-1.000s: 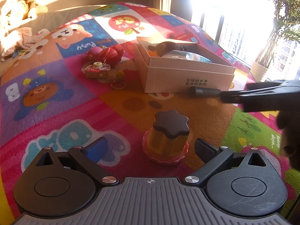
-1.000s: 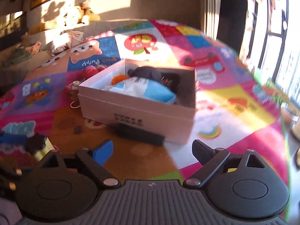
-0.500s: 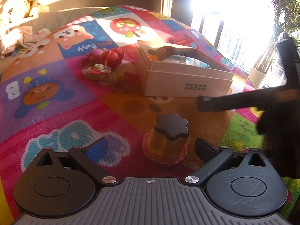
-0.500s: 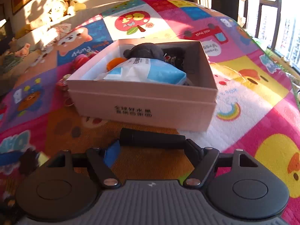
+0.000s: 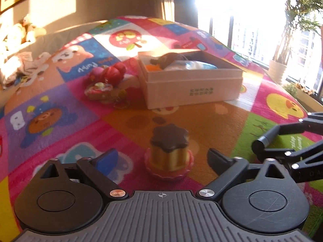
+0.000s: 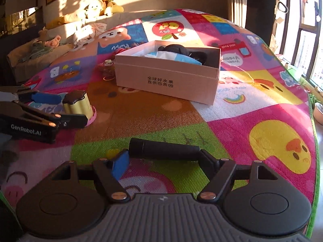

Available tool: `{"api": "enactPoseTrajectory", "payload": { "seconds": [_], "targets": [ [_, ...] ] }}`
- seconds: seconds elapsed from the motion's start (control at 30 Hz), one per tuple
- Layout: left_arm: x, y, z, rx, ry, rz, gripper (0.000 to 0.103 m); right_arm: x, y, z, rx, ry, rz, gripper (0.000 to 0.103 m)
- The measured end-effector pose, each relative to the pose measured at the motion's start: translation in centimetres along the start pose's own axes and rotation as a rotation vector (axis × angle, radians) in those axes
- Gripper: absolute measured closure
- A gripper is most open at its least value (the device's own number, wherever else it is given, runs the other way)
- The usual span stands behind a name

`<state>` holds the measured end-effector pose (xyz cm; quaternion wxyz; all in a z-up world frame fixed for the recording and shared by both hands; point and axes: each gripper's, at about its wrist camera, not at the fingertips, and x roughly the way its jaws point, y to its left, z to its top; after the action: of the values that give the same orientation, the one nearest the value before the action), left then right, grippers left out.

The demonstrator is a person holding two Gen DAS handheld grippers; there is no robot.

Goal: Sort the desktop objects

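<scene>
The right gripper (image 6: 164, 157) holds a black cylinder (image 6: 164, 148) crosswise at the lower centre of the right wrist view, its jaws closed on the cylinder's two ends above the green square of the patterned play mat (image 6: 232, 125). In the left wrist view the same cylinder (image 5: 264, 140) shows end-on at the right edge.

The left gripper (image 5: 162, 159) sits low in its own frame with a yellow pudding-shaped toy (image 5: 169, 153) between its jaws. The jaws have just been closing, yet both fingertips stand clear of the toy, which rests upright on the mat on its pink base. From the right wrist view the toy (image 6: 77, 104) sits at centre left, between the blue pad and the black finger.

An open cardboard box (image 6: 167, 80) lies further up the mat, already holding a dark soft item and a blue-white packet. A cluster of red and pink trinkets (image 5: 107, 80) lies just left of the box.
</scene>
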<state>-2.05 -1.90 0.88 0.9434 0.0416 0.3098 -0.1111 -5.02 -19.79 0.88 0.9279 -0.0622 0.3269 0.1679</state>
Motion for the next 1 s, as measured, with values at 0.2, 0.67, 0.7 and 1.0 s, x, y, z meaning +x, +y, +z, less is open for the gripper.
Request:
{"api": "enactPoseTrajectory", "payload": {
  "seconds": [0.2,0.67,0.7,1.0],
  "targets": [
    [1.2,-0.3,0.2,0.009,0.046,0.01,0.024,0.0,0.3,-0.2,-0.013,-0.002,0.006,0.017],
    [0.5,-1.1,-0.2,0.039,0.034,-0.024,0.042,2.7,0.3,2.0,-0.003,0.05,0.036,0.016],
    [0.4,-1.1,-0.3,0.038,0.035,-0.024,0.042,3.2,0.3,2.4,0.004,0.053,0.021,0.021],
    [-1.7,0.4,0.0,-0.017,0.021,-0.03,0.042,-0.5,0.0,3.3,-0.078,-0.041,0.052,0.028]
  ]
}}
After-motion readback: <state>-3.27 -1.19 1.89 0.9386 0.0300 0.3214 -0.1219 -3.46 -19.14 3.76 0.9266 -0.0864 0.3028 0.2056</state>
